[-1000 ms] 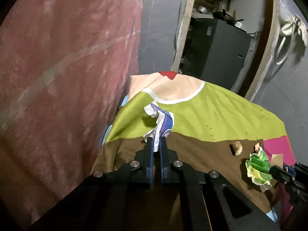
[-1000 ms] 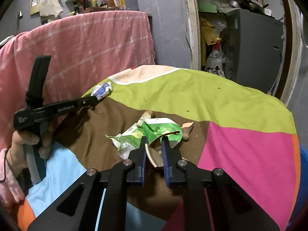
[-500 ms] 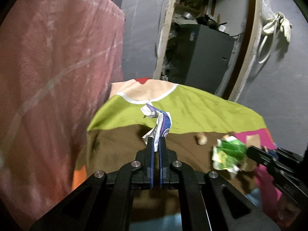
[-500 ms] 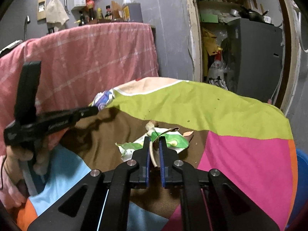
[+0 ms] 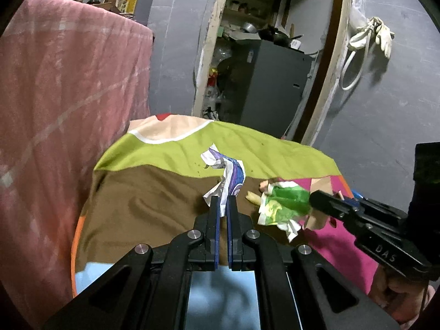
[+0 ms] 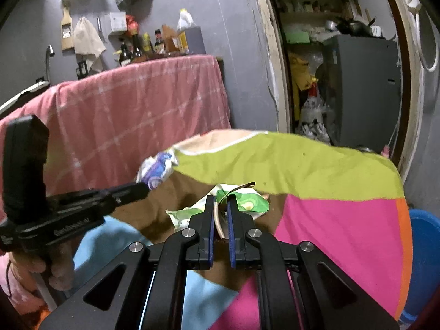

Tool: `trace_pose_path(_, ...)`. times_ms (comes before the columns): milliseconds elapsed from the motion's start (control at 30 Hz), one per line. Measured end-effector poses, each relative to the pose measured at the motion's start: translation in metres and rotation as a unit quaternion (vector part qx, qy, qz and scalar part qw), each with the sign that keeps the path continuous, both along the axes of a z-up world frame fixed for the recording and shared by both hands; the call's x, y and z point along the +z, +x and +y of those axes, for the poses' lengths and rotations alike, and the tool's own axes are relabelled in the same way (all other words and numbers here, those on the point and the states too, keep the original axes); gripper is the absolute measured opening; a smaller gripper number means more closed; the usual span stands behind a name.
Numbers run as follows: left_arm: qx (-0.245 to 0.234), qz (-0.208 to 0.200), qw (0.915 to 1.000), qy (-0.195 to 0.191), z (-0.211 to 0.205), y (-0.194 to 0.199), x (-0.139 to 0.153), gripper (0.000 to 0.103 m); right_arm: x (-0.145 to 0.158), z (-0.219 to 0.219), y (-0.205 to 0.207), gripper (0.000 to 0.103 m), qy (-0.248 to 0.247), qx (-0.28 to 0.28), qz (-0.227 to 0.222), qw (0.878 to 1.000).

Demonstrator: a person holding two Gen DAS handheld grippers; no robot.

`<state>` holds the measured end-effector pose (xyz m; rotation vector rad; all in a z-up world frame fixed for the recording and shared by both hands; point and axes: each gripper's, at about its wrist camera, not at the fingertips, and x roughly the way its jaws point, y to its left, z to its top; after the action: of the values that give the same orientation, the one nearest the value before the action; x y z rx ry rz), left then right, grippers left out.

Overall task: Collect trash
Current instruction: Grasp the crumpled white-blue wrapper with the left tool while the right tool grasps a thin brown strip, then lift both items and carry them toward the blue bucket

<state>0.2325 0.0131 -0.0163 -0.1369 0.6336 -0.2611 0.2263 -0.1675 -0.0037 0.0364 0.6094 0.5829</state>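
**Both hand-held grippers clenched on trash above the tabletop**

From the left wrist we look along the left hand-held gripper (image 5: 224,202), which is held roughly level and points across the tabletop (image 5: 154,192) with its patchwork cloth. Its jaws are nearly closed and pinch the lower end of a crumpled white-and-purple wrapper (image 5: 228,173), which stands up from the fingertips over the brown patch. At the right of this view we see the right hand-held gripper (image 5: 316,202) reaching in from the side, with a green-and-white wrapper (image 5: 283,203) and a strip of tan card bunched at its tip. A small tan scrap (image 5: 253,196) lies on the cloth just beside that wrapper.

From the right wrist we see the right hand-held gripper (image 6: 220,205) angled slightly down over the brown patch, its jaws clamped on the green-and-white wrapper (image 6: 247,203) together with a thin curved tan strip (image 6: 218,221) running between the pads. The left hand-held gripper (image 6: 143,188) comes in from the left, gripped by a hand (image 6: 55,264), with the white-and-purple wrapper (image 6: 158,167) at its tip. At the far right edge, below the tabletop, we see part of a blue tub (image 6: 425,258); we cannot tell what it holds.
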Motion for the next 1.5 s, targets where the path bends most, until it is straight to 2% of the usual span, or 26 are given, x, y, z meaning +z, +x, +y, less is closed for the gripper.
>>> trace_pose_path(67,-0.001,0.006,1.0000,0.000,-0.003,-0.005,-0.002,0.002,-0.005,-0.004,-0.001,0.006,-0.003,0.004,0.018,1.000)
trace_pose_path(333,-0.007,0.031,0.9995,-0.006,-0.013,-0.020,-0.019,0.002,-0.017,-0.018,-0.019,0.010,-0.021,0.008,0.041,0.999)
trace_pose_path(433,-0.008,0.038,0.9992,-0.010,-0.015,-0.024,-0.023,0.002,-0.020,-0.025,-0.026,0.014,-0.021,0.007,0.044,0.999)
trace_pose_path(533,-0.008,0.042,0.9990,-0.015,-0.016,-0.028,-0.024,0.002,-0.022,-0.032,-0.032,0.015,-0.020,0.002,0.042,0.999)
trace_pose_path(633,-0.008,0.039,0.9991,-0.016,-0.018,-0.030,-0.022,0.002,-0.020,-0.037,-0.040,0.008,-0.023,-0.003,0.027,0.999)
trace_pose_path(733,-0.009,0.028,0.9994,-0.019,-0.021,-0.033,-0.017,0.002,-0.013,-0.042,-0.048,0.007,-0.019,-0.008,0.007,1.000)
trace_pose_path(900,-0.013,-0.016,0.9995,-0.025,-0.037,-0.046,0.002,0.002,0.010,-0.057,-0.061,0.007,-0.011,-0.019,-0.043,0.999)
trace_pose_path(1100,-0.032,-0.113,0.9923,-0.040,-0.077,-0.060,0.044,0.002,0.058,-0.086,-0.082,0.007,0.008,-0.054,-0.147,0.988)
trace_pose_path(1200,-0.040,-0.159,0.9851,-0.053,-0.100,-0.066,0.062,0.002,0.083,-0.105,-0.094,0.007,0.002,-0.076,-0.199,0.977)
trace_pose_path(1267,-0.045,-0.197,0.9774,-0.062,-0.119,-0.072,0.075,0.002,0.100,-0.120,-0.101,0.007,-0.005,-0.094,-0.235,0.967)
trace_pose_path(1400,-0.052,-0.255,0.9625,-0.076,-0.155,-0.079,0.094,0.002,0.119,-0.146,-0.111,0.007,-0.018,-0.130,-0.288,0.948)
trace_pose_path(1500,-0.059,-0.284,0.9534,-0.084,-0.183,-0.083,0.102,0.003,0.128,-0.169,-0.115,0.007,-0.023,-0.161,-0.320,0.933)
